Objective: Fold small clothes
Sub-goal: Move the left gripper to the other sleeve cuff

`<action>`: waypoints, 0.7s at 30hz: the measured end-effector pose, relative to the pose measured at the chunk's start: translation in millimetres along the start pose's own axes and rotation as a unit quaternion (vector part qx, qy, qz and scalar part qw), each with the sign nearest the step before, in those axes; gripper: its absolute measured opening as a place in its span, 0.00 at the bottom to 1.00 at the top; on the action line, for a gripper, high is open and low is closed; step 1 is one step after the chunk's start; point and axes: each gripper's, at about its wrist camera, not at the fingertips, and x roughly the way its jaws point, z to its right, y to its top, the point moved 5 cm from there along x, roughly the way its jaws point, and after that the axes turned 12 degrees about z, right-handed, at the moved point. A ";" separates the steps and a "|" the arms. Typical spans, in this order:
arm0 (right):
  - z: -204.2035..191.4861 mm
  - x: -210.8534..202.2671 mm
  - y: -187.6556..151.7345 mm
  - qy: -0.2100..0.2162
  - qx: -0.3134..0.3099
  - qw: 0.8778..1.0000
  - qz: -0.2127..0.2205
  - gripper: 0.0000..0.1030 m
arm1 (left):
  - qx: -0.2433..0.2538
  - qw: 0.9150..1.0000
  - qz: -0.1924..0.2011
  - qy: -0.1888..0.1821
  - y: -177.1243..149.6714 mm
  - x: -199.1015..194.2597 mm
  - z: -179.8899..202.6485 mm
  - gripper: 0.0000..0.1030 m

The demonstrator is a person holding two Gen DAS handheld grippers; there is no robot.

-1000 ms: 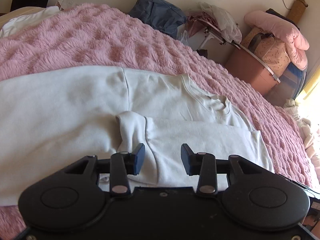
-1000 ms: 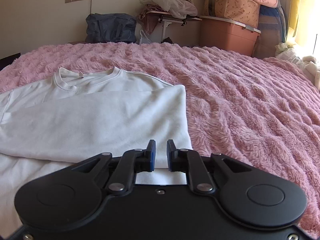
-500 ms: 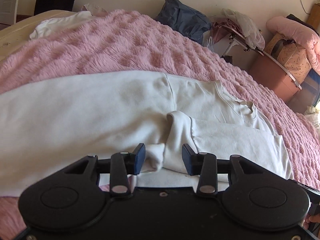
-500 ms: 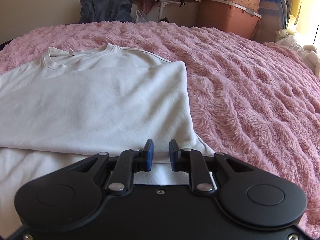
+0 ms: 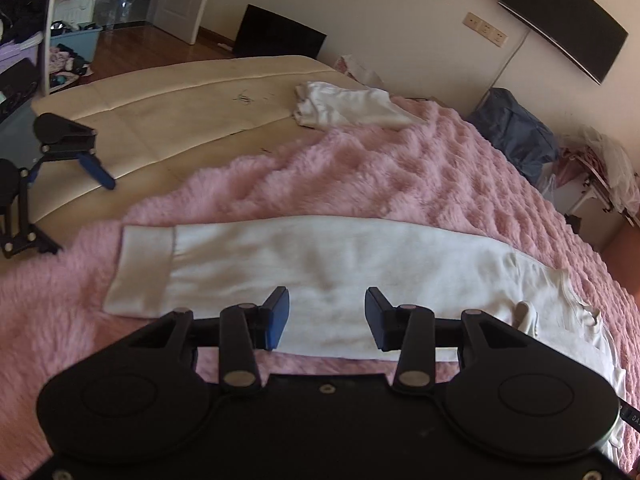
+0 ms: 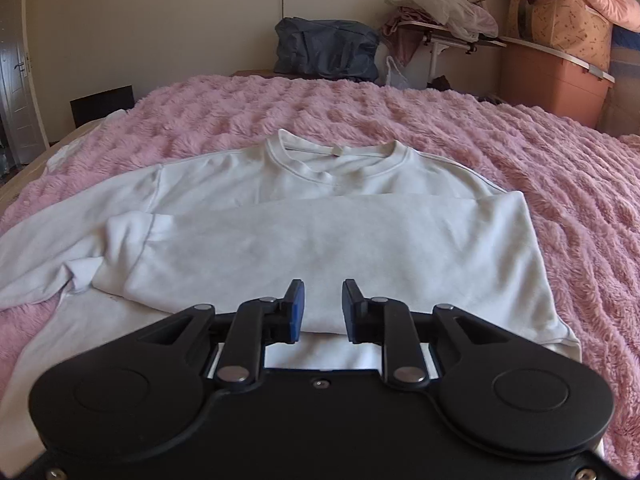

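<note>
A white long-sleeved sweatshirt (image 6: 320, 240) lies on the pink fluffy blanket (image 6: 560, 200), its right sleeve folded across the chest. Its left sleeve (image 5: 320, 260) stretches out flat to the left, cuff (image 5: 140, 272) at the end. My left gripper (image 5: 326, 316) is open and empty, over the middle of that sleeve. My right gripper (image 6: 322, 312) is open and empty, over the folded part near the hem.
A second white garment (image 5: 344, 104) lies at the blanket's far edge on the bare cream mattress (image 5: 160, 112). A black stand with a blue clamp (image 5: 60, 152) sits at the left. A dark bag (image 6: 328, 48), a table and boxes (image 6: 556, 72) line the wall.
My left gripper has swung left, from the armpit fold to the outstretched sleeve. My right gripper has opened wider and shifted left and back from the folded edge.
</note>
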 end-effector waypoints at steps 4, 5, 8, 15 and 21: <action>-49.7 -3.8 8.9 0.046 -0.003 0.999 0.006 0.29 | -0.036 0.998 -0.007 0.041 -3.8 -10.5 -46.6 0.43; -59.0 -3.8 9.8 0.053 -0.006 0.999 0.007 0.29 | -0.049 0.998 -0.003 0.048 -4.5 -9.6 -54.9 0.43; -93.8 -1.2 11.0 0.082 -0.020 0.996 0.005 0.29 | -0.087 0.994 0.002 0.060 -8.2 -1.6 -74.6 0.43; -136.5 2.2 7.3 0.109 -0.051 0.993 -0.002 0.29 | -0.161 0.984 -0.011 0.073 -20.5 21.1 -109.7 0.42; -145.5 8.7 1.3 0.109 -0.061 0.992 -0.014 0.30 | -0.205 0.976 -0.023 0.075 -28.6 37.5 -123.0 0.42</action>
